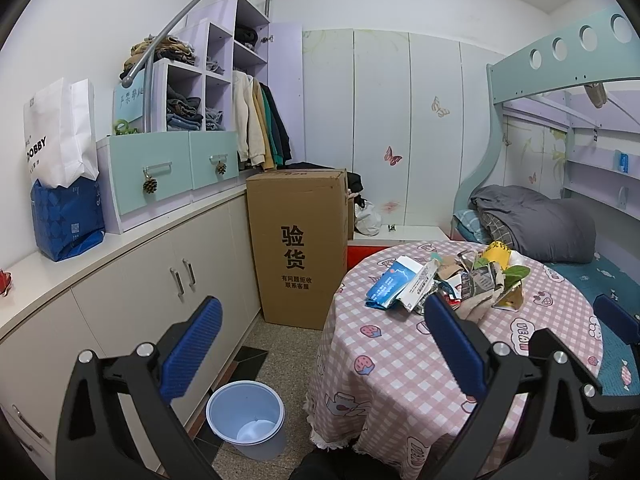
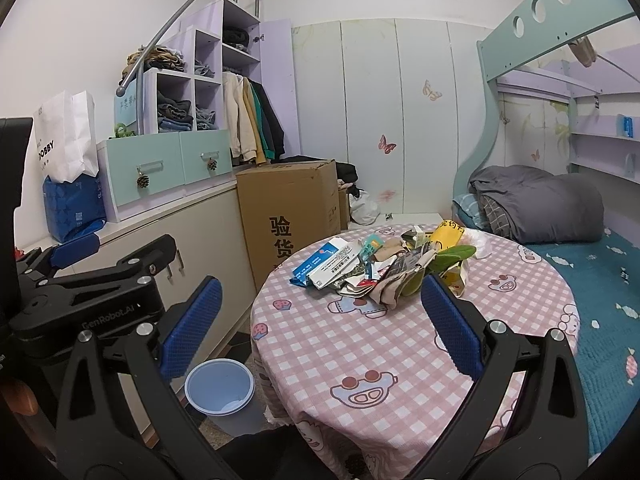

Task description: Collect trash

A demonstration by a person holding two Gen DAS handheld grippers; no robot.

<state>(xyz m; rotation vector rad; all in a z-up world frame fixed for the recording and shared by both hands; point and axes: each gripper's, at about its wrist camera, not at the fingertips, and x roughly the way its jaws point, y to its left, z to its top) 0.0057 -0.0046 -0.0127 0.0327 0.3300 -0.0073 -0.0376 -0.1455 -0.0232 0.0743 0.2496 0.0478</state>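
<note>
Trash [image 1: 444, 284] lay in a loose heap on the far part of a round table [image 1: 400, 360], right of centre in the left wrist frame and just above centre in the right wrist frame [image 2: 384, 270]. The heap was made up of a blue and white packet [image 2: 320, 264], crumpled paper and wrappers, a yellow package [image 2: 448, 234] and a green leaf [image 2: 454, 256]. A pink checked cloth with cartoon prints covered the table.

The left gripper [image 1: 320, 354] stood wide apart, its two blue pads well separated and nothing between them; it hovered near the table's front edge, short of the heap. The right gripper [image 2: 322, 326] was likewise spread wide and held nothing, its right pad close to the near side of the heap in the frame, though contact could not be confirmed. In the right wrist view the left gripper's body showed at the left edge of the frame.

A pale blue bin [image 1: 250, 416] stood on the floor at the lower centre of the left wrist frame, just beside the table's hanging cloth, and appeared lower left in the right wrist frame [image 2: 220, 388]. Its opening faced up; the inside looked bare apart from a pale patch at the bottom.

A tall cardboard box [image 1: 298, 248] stood behind the bin against the white cabinets [image 1: 160, 292]. A bed with a grey quilt [image 1: 536, 224] occupied the right side.
</note>
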